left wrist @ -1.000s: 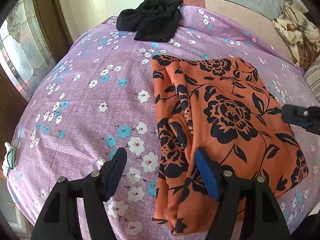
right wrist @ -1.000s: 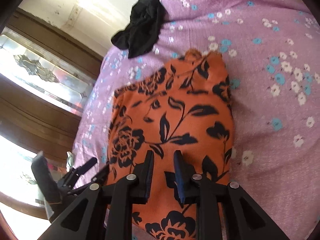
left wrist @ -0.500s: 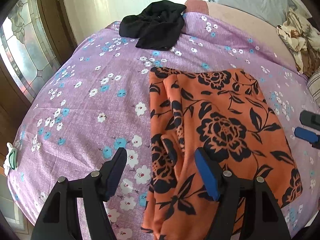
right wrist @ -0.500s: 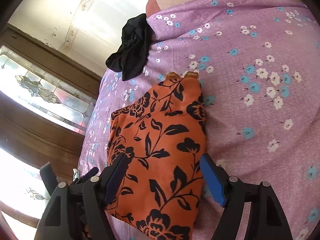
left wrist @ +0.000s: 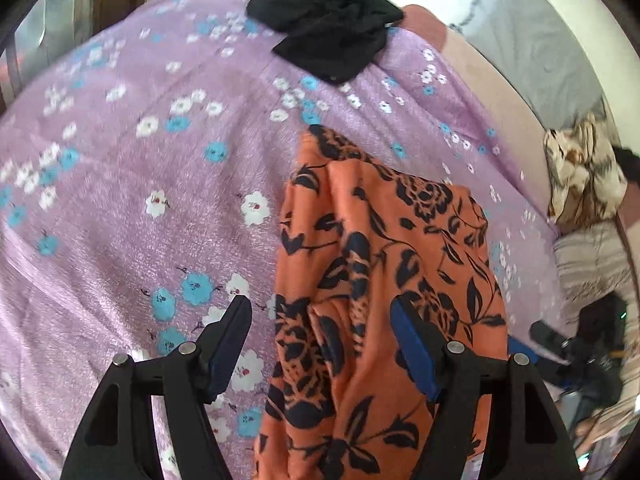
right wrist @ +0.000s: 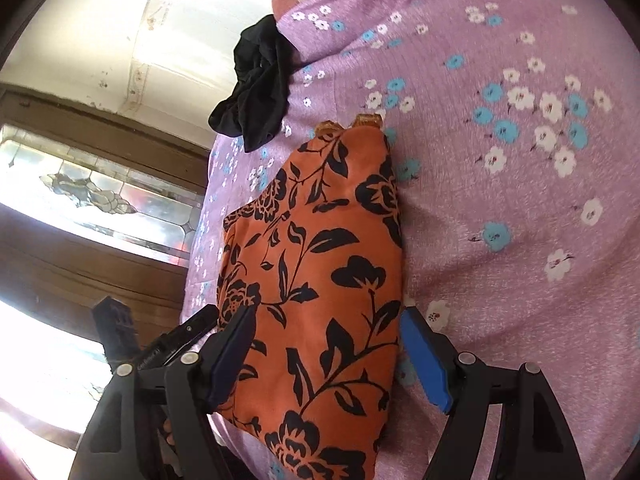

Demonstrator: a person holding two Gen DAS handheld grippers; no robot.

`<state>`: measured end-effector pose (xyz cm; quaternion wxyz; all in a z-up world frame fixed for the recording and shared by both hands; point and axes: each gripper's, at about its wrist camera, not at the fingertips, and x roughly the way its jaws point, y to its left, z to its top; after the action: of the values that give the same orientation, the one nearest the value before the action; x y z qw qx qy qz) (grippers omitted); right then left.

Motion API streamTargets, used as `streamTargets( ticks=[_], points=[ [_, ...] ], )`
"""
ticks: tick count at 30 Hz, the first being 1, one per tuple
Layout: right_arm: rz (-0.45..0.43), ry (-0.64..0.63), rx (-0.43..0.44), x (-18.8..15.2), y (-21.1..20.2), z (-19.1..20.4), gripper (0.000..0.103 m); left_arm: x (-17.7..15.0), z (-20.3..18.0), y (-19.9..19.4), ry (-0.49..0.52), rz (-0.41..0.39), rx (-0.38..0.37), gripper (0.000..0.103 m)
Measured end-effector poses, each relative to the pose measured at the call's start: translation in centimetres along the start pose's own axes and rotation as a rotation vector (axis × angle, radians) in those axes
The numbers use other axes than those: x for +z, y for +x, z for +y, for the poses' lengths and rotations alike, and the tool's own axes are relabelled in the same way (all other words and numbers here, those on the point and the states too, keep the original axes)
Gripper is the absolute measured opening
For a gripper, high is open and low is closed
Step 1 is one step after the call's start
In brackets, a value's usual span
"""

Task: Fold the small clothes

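An orange garment with black flowers (left wrist: pixel 380 280) lies folded on the purple floral bedsheet (left wrist: pixel 140 200); it also shows in the right wrist view (right wrist: pixel 320 272). My left gripper (left wrist: pixel 320 344) is open, its jaws standing over the garment's left edge near its front end. My right gripper (right wrist: pixel 326 352) is open and straddles the garment's near end. A crumpled black garment (left wrist: pixel 328 32) lies at the far edge of the bed, also in the right wrist view (right wrist: pixel 256 92). The right gripper shows in the left wrist view (left wrist: pixel 560 344) at the far right.
A patterned cloth bundle (left wrist: pixel 584 172) and a striped pillow (left wrist: pixel 592 264) lie at the right of the bed. A stained-glass window in dark wood (right wrist: pixel 100 200) stands left of the bed. The bed's foot edge runs by the black garment.
The right gripper opened and let go of the orange garment, then drew back. The left gripper moved closer and lower over the garment's left edge. The garment lies narrower and more bunched.
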<state>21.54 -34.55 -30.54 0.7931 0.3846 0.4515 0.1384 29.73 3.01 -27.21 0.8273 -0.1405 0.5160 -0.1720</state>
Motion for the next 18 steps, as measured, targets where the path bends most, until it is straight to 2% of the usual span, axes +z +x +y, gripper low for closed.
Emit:
streamTargets(
  ticks=[3, 5, 8, 14, 18],
  points=[
    [0.006, -0.001, -0.037, 0.4, 0.8, -0.3, 0.078, 0.0, 0.0, 0.6, -0.010, 0.020, -0.038, 0.073],
    [0.023, 0.017, -0.038, 0.5, 1.4, -0.9, 0.078, -0.1, -0.5, 1.5, 0.007, 0.065, -0.067, 0.074],
    [0.055, 0.047, -0.049, 0.6, 2.5, -1.8, 0.078, -0.1, -1.0, 2.2, 0.011, 0.079, -0.071, 0.077],
    [0.061, 0.051, 0.024, 0.3, 3.8, -1.6, 0.077, 0.2, 0.3, 2.7, -0.075, 0.139, -0.146, 0.079],
    [0.039, 0.053, 0.041, 0.1, 4.2, -1.6, 0.078, -0.1, -0.1, 1.5, -0.044, 0.119, -0.185, 0.079]
  ],
)
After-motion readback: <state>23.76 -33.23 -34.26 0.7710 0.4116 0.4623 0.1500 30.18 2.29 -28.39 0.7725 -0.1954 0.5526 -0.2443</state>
